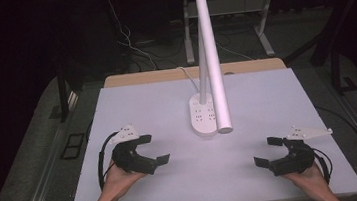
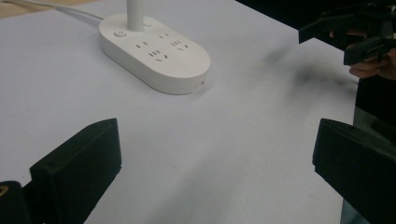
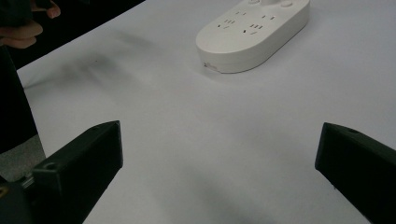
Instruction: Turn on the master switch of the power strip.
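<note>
White lamp sits mid-bench with its base showing sockets, stem cut off in both gripper views, left gripper and right gripper either side, jaws wide open, holding nothing.

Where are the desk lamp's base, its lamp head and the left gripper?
lamp base (image 2: 154, 51), left gripper view, top face with sockets.
lamp head (image 1: 214, 61), high view, middle of the white bar.
left gripper (image 1: 154, 149), high view, between its open jaws.

White lamp between two spread grippers
</note>
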Available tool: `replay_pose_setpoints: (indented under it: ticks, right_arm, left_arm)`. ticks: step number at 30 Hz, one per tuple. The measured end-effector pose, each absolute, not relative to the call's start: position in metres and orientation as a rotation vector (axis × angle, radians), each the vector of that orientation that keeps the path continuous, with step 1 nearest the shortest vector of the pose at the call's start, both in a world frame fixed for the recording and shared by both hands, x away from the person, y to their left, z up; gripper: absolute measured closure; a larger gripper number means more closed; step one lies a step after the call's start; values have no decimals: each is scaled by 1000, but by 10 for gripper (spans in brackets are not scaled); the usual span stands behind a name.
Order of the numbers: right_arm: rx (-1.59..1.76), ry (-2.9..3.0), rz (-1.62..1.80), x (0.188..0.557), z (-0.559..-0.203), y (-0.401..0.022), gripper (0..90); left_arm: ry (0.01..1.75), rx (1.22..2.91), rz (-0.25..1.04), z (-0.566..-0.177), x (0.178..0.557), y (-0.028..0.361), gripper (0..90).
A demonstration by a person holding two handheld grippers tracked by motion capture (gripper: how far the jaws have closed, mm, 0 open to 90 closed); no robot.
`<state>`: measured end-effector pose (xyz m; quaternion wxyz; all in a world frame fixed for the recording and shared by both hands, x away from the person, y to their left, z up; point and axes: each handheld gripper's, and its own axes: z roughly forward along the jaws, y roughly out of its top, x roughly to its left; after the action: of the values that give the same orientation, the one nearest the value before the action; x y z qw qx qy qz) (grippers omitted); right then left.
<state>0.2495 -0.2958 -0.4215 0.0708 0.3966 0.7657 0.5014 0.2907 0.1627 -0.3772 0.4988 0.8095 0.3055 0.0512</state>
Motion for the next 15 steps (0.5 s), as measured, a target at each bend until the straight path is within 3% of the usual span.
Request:
replay_pose_setpoints:
  ticks: [15]
  right_arm:
    - [1209, 2295, 1510, 249, -422, -297, 3]
  left_arm:
    - [717, 2012, 121, -360, 316, 149, 5]
